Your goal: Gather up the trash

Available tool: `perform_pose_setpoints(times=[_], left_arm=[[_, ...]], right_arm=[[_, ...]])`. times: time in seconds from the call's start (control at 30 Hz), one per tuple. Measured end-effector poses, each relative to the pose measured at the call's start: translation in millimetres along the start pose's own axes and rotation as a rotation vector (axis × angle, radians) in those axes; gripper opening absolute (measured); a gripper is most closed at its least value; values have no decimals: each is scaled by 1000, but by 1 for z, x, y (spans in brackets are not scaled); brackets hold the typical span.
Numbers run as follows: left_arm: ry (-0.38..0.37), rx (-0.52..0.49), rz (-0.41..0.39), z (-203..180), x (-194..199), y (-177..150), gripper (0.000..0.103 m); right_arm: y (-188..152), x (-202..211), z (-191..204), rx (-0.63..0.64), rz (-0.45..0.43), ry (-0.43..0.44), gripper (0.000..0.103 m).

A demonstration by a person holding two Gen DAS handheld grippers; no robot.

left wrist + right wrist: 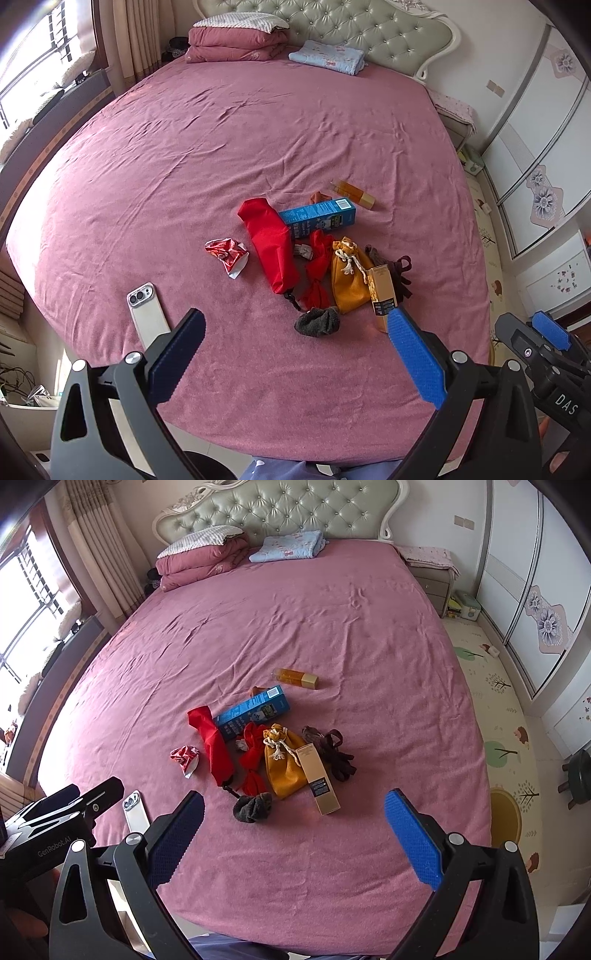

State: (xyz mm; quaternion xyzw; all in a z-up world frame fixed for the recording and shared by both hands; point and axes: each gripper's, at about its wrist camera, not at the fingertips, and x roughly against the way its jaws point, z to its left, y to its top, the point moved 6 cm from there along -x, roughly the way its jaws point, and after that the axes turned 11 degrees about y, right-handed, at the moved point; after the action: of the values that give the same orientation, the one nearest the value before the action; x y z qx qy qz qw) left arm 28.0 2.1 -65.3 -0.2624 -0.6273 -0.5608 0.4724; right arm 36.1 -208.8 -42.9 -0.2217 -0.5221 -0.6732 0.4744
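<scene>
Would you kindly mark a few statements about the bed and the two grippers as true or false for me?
1. Both grippers hold something. False: the left gripper and the right gripper have their jaws wide apart and empty.
2. A phone lies face down on the bedsheet, left of the pile. True.
3. The crumpled red foil wrapper sits on top of the blue carton. False: it lies apart on the sheet, left of the red pouch.
4. The mustard drawstring bag touches the gold box. True.
5. The amber bottle stands upright. False: it lies on its side.
</scene>
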Motion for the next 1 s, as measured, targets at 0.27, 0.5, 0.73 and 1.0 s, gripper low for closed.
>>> perform_pose_setpoints(times=[0.27, 0.5, 0.73, 1.0], left_arm=[[-4, 9, 30, 1, -6, -3, 99], [-7, 7, 44, 1, -9, -5, 99], [-9, 3, 37, 0, -8, -2, 99], [-15, 3, 46, -2, -8, 2, 99]], right_arm=[[-2, -4, -3, -17, 18, 11, 94], [-2, -6, 0, -10, 26, 19, 94], [-1, -6, 0, -10, 23, 20, 94], [2, -5, -3, -17, 21, 16, 94]])
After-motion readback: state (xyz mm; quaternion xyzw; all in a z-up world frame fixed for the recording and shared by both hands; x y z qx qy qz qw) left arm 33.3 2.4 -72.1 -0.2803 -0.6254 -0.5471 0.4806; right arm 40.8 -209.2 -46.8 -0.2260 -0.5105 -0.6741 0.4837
